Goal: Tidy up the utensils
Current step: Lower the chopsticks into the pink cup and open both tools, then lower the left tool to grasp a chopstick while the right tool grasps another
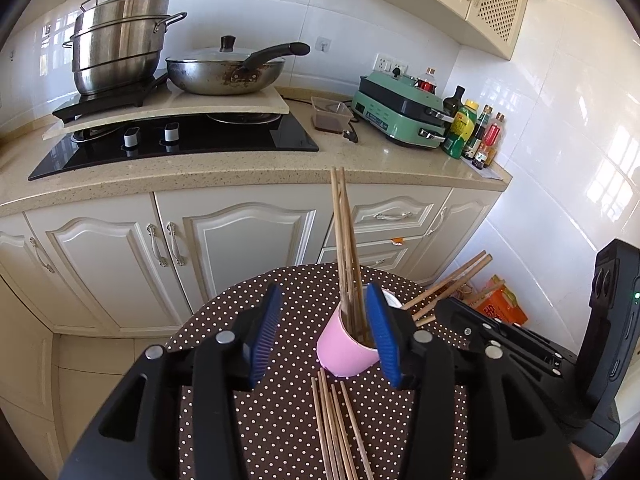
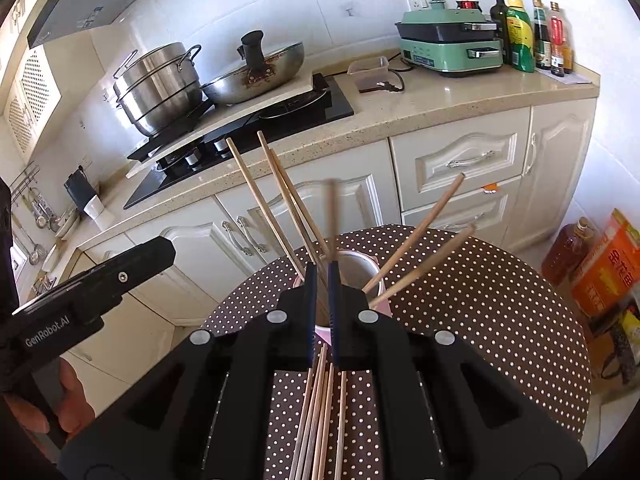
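The left gripper point(image 1: 320, 334) stands open around the pink cup point(image 1: 346, 350), while the right gripper point(image 2: 321, 276), at its 3 o'clock, pinches one chopstick point(image 2: 330, 216).

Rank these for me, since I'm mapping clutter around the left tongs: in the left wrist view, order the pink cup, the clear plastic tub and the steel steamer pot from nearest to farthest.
1. Pink cup: between the left tongs, on the dotted table.
2. Clear plastic tub: across the gap, mid-counter beside the hob.
3. Steel steamer pot: far left, against the wall.
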